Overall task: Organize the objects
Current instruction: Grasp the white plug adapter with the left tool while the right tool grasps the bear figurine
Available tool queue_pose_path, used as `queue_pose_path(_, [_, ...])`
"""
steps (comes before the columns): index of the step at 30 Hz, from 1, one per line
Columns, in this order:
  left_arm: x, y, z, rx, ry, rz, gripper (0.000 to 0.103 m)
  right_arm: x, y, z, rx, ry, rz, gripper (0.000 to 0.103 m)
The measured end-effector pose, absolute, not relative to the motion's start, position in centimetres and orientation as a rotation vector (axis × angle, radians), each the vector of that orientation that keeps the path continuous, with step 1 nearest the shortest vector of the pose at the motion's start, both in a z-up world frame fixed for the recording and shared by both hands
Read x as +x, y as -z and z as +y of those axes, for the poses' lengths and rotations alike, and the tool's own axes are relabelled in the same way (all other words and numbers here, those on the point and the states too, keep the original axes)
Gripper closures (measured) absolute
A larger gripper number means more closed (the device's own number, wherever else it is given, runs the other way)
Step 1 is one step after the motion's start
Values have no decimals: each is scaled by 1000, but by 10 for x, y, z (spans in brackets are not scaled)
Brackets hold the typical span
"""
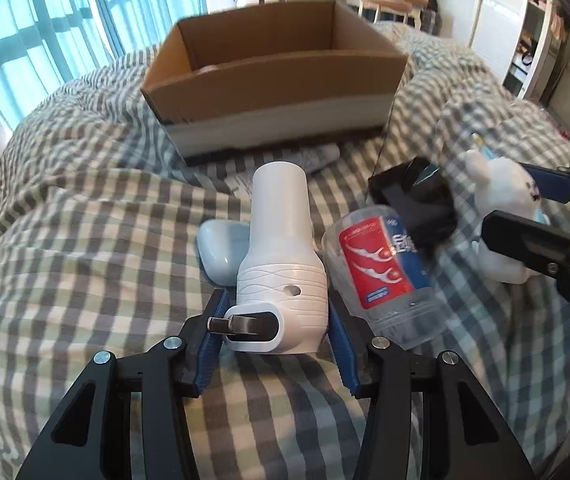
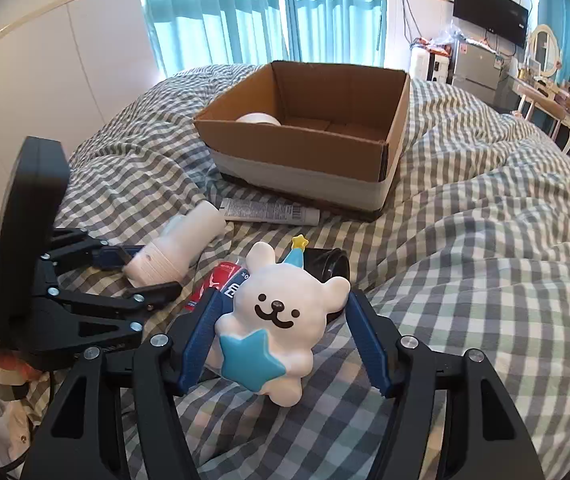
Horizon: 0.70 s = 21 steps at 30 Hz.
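Kneeling at a checked bed (image 1: 85,220), we clamp our left gripper (image 1: 275,332) around a white hair dryer (image 1: 281,264) and our right gripper (image 2: 281,340) around a white bear figurine (image 2: 281,312), near a cardboard box (image 2: 309,152).

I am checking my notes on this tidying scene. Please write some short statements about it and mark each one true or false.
1. The left tongs are around the white bottle-shaped device. True.
2. The cardboard box is closed. False: its top is open.
3. The bear figure holds a red heart. False: it holds a blue star.
4. A tube lies on the checked bedcover beside the box. True.
5. The bear figure is between the right tongs. True.
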<state>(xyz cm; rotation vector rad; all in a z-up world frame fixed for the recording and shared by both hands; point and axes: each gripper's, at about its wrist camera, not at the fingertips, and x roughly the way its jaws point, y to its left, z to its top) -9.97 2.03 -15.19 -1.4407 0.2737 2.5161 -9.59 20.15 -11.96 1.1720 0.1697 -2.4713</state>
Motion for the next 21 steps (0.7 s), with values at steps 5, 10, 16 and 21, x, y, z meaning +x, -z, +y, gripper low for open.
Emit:
queue_pose_path(5, [-93, 130, 20, -1356, -2568, 250, 54, -88, 110, 198, 1132, 2496, 208, 39])
queue_pose_path(10, [-91, 105, 17, -1269, -2617, 226, 54, -83, 94, 193, 1087, 2518, 242, 39])
queue_pose_path(16, [-93, 72, 12, -1168, -2661, 224, 54, -84, 67, 187, 999, 2547, 291, 39])
queue_pose_path(21, [-104, 46, 13, -1086, -2697, 237, 54, -96, 43, 180, 924, 2566, 322, 39])
